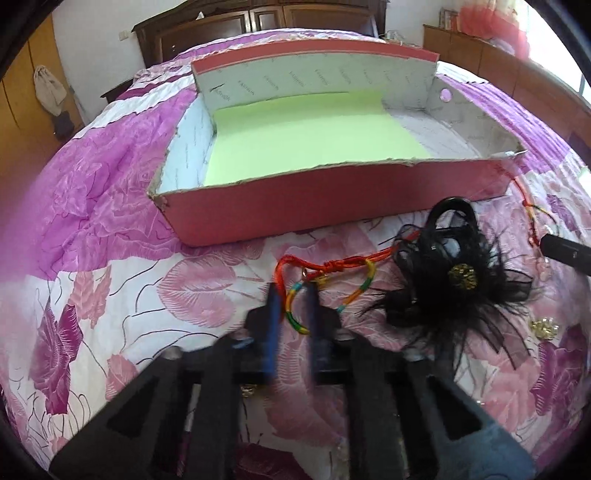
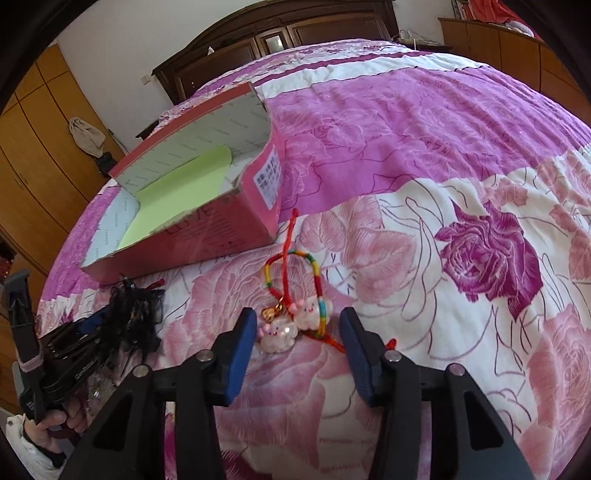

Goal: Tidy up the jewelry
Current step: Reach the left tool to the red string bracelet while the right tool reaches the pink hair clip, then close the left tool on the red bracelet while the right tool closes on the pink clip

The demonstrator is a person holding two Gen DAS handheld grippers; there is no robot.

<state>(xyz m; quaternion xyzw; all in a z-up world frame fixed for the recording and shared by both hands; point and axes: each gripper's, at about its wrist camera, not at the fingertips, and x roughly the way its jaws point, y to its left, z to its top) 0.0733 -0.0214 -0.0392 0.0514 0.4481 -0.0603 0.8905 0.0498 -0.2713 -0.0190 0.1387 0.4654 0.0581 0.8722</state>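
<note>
While the left tongs (image 1: 293,295) pinch the rainbow cord bracelet (image 1: 295,317) on the bed (image 1: 110,221), the right tongs (image 2: 297,325) stand open astride the bunny-charm bracelet (image 2: 291,321), apparently not yet touching. Close on the cords, not the charms. Lift each clear of the pink box (image 1: 295,199) front wall; its green floor lies free, while the black feather clip (image 1: 454,280) crowds the left side.

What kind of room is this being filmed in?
Most likely a home bedroom. The work happens on a bed with a pink floral bedspread, backed by a dark wooden headboard, with wooden wardrobe doors along the wall.
</note>
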